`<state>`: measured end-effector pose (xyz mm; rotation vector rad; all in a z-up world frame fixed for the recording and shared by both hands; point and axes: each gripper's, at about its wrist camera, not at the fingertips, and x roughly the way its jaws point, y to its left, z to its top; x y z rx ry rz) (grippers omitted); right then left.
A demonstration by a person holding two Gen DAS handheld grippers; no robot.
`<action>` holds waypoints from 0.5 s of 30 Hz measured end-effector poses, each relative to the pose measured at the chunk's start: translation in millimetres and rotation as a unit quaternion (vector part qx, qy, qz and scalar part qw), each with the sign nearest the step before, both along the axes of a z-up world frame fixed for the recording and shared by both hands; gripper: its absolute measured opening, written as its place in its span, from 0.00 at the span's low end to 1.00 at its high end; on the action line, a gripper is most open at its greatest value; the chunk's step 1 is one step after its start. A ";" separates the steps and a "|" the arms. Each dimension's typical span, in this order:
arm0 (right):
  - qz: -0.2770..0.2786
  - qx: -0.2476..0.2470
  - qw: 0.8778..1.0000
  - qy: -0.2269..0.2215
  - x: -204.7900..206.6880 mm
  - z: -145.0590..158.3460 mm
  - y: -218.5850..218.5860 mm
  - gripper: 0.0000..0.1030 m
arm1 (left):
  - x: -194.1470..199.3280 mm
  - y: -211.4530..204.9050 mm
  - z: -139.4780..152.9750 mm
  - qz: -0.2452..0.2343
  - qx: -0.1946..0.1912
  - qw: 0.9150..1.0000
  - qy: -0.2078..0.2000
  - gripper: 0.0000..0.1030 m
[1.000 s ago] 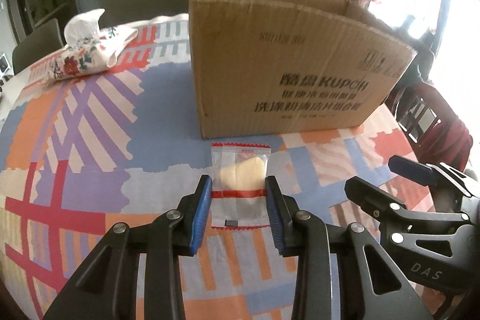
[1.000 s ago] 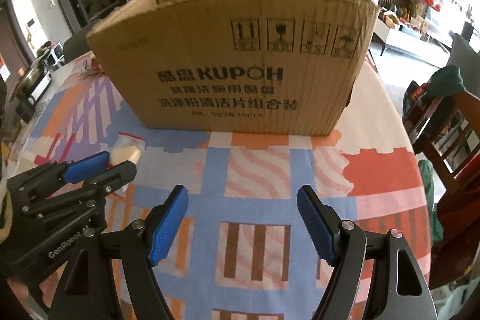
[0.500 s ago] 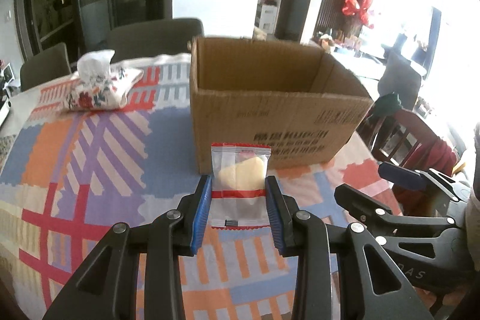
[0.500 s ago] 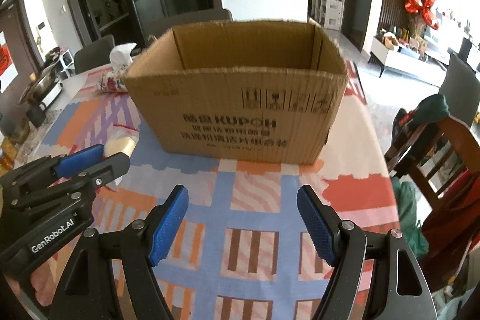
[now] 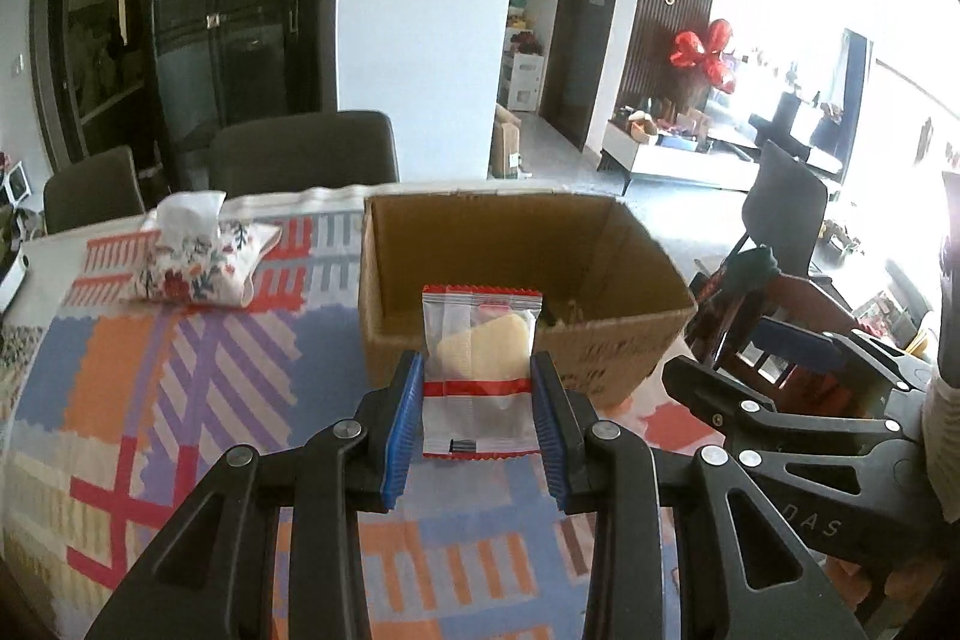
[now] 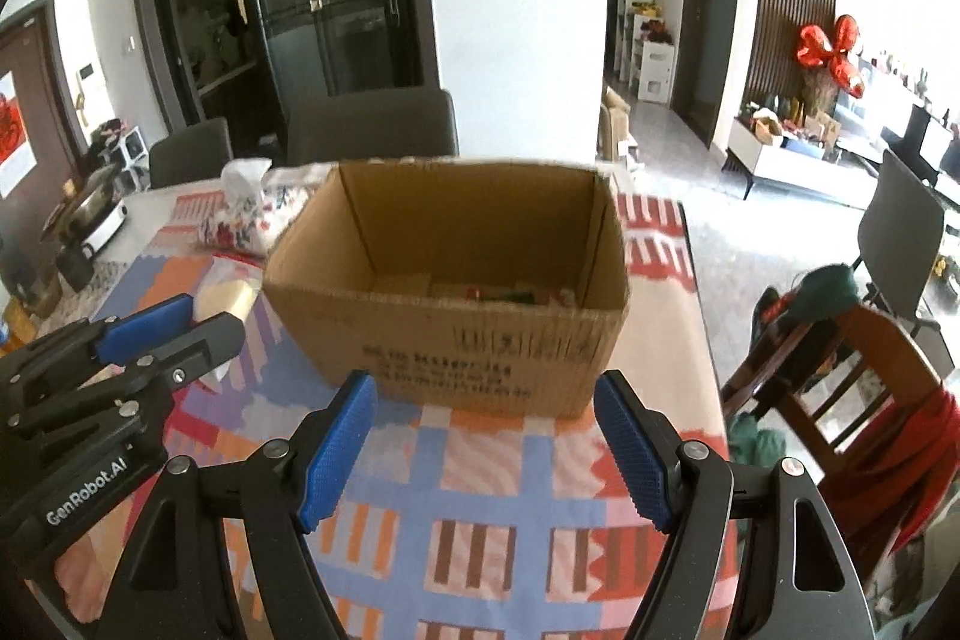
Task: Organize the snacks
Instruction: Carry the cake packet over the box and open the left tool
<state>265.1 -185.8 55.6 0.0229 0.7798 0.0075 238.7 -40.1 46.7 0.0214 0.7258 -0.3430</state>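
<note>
The left gripper (image 5: pixel 478 424) is clamped on a snack packet (image 5: pixel 478 370), its blue pads pressing the clear wrapper from both sides; the packet stands upright between them, with a pale yellow piece inside and a red band across the middle. The packet is held up off the table, in front of the near wall of the cardboard box (image 5: pixel 516 280). To its right, the right gripper (image 6: pixel 486 451) hangs with its jaws wide apart and nothing between them, above the tablecloth on the near side of the box.

The box is open at the top, and several small items lie on its floor (too blurred to name). It sits on a table (image 6: pixel 480 538) covered with a patchwork cloth of blue, orange, red and lilac blocks and stripes. At the far left of the cloth lies a floral tissue pouch (image 5: pixel 201 259) with a white tissue poking out.

Two dark chairs (image 5: pixel 300 154) stand at the far edge of the table, and a wooden chair (image 6: pixel 840 388) draped with red and green cloth stands to the right. Beyond are dark glass doors, a white pillar, and a red bow (image 5: pixel 705 49) on a slatted wall.
</note>
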 end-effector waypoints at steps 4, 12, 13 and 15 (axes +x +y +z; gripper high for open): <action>-0.002 -0.004 1.000 -0.004 12.6 10.6 -4.8 0.73 | 14.7 -4.3 7.5 0.000 -0.003 1.000 0.007 0.34; 0.000 -0.011 1.000 -0.002 38.3 22.3 -11.4 0.73 | 42.8 -12.3 16.7 0.003 0.000 1.000 0.024 0.34; 0.002 -0.014 1.000 -0.002 41.4 23.5 -11.7 0.73 | 47.3 -13.3 17.4 0.004 0.001 1.000 0.027 0.34; 0.002 -0.018 1.000 -0.001 46.4 26.1 -12.6 0.73 | 53.8 -14.5 18.4 0.006 0.001 1.000 0.031 0.34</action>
